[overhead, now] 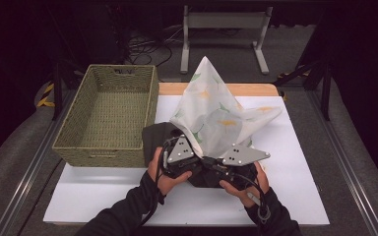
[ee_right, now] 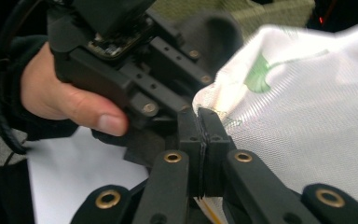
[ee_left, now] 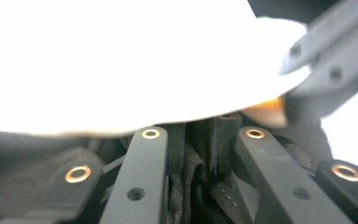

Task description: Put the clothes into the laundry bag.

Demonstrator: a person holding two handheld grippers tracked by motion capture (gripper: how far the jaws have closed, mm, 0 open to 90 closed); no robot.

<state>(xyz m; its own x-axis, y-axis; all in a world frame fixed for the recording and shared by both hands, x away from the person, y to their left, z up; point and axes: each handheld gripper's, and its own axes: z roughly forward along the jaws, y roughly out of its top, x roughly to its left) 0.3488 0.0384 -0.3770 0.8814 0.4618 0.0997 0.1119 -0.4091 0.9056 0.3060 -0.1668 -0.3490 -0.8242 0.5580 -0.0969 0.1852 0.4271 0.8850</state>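
A white mesh cloth printed with green and yellow flowers stands in a peak over the white board. A black cloth pokes out at its lower left. My left gripper reaches under the white cloth; its jaws are shut on bunched black cloth. Just to its right, my right gripper is shut on the lower edge of the white cloth. Both hands sit close together at the front of the board.
A woven green basket stands at the board's left side, close to the left hand. The white board lies on a wooden tabletop. A grey metal stand is on the floor behind the table.
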